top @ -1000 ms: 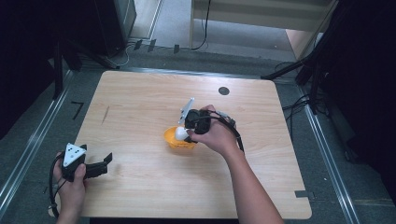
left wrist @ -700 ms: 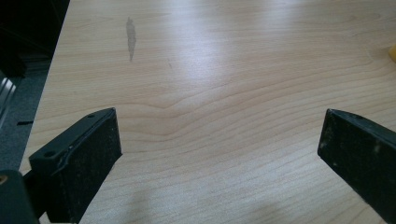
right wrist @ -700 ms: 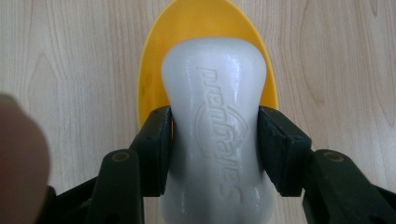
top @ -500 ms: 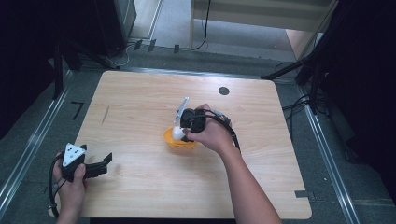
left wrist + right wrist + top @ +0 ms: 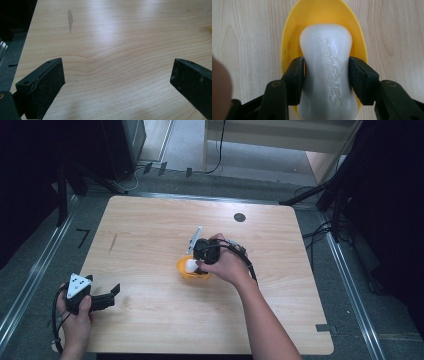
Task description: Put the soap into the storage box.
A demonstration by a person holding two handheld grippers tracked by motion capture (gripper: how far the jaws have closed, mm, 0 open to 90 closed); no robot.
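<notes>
A white soap bar (image 5: 325, 75) with raised lettering lies lengthwise in a yellow oval dish (image 5: 322, 15) on the wooden table. My right gripper (image 5: 326, 80) has its two black pads against the bar's narrow waist and is shut on it; its jaws have just eased apart a little with the bar still between them. From above, the right gripper (image 5: 192, 265) points down over the dish (image 5: 184, 274) at the table's middle, and the soap (image 5: 190, 265) shows white under the hand. My left gripper (image 5: 114, 292) rests at the table's near left corner, wide open (image 5: 117, 80) over bare wood.
A small dark round mark (image 5: 239, 217) sits near the table's far edge. A dark streak (image 5: 70, 20) marks the wood ahead of the left gripper. Metal rails (image 5: 30, 285) run along the floor on both sides of the table.
The right hand has shifted only slightly over the dish, with the soap still between its jaws. The left hand has kept still.
</notes>
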